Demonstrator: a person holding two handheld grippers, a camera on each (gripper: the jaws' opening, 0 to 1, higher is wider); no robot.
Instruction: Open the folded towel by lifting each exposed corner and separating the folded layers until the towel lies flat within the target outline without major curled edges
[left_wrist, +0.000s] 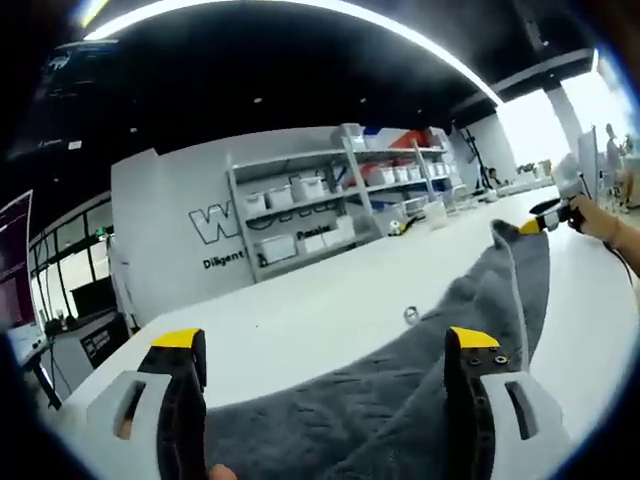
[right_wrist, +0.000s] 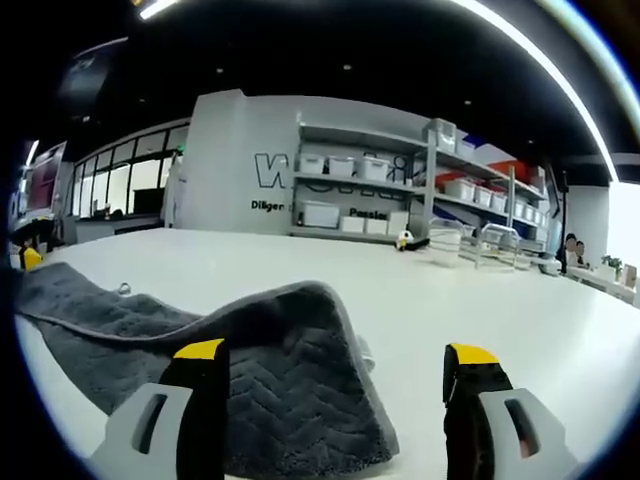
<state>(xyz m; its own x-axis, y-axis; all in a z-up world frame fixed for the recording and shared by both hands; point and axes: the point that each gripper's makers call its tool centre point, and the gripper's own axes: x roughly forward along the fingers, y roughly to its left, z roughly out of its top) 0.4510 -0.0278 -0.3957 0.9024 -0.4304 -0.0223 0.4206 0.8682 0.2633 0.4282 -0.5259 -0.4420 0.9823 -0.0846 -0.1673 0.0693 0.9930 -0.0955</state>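
Note:
A dark grey towel (left_wrist: 400, 400) lies rumpled on the white table (left_wrist: 320, 300). It runs from between my left gripper's (left_wrist: 325, 340) wide-apart yellow-tipped jaws away to the right. There its far corner (left_wrist: 520, 240) meets the right gripper (left_wrist: 548, 216), held by a hand (left_wrist: 600, 218). In the right gripper view the towel (right_wrist: 270, 380) has a thick, turned-over edge under and between the open jaws of my right gripper (right_wrist: 335, 352). The cloth stretches left to the left gripper's yellow tip (right_wrist: 30, 258). A small hanging loop (right_wrist: 124, 289) sits on its far edge. Neither gripper pinches cloth.
Shelves with white bins (right_wrist: 400, 190) line the grey back wall. Clear containers (right_wrist: 445, 243) and a small yellow-and-white object (right_wrist: 405, 240) stand at the table's far side. Bare white tabletop (right_wrist: 470, 300) spreads beyond the towel. A fingertip (left_wrist: 220, 471) shows by my left jaw.

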